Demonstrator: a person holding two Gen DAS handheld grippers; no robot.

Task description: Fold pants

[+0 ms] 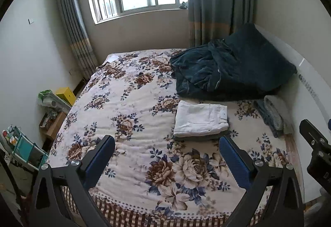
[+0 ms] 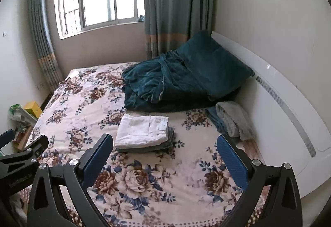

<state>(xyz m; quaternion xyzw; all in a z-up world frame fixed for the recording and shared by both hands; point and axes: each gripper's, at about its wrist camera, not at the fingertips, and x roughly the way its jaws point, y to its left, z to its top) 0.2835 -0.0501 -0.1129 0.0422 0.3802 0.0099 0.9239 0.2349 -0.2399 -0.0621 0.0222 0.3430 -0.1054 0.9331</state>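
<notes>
Left wrist view: left gripper (image 1: 166,151) hanging released over bed (image 1: 128,107), holding nothing. White pants (image 1: 199,119) lying folded on grey garment (image 1: 224,133), right of bed's middle. Likely light, soft, floppy; best pinching at folded edge.

Right wrist view: right gripper (image 2: 164,150) spreading wide, empty. White pants (image 2: 142,130) looking neatly squared, stacked near dark green blanket (image 2: 175,82).

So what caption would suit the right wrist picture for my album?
Open right hand-held gripper above a floral bed, facing folded white pants stacked on a grey garment.
</notes>
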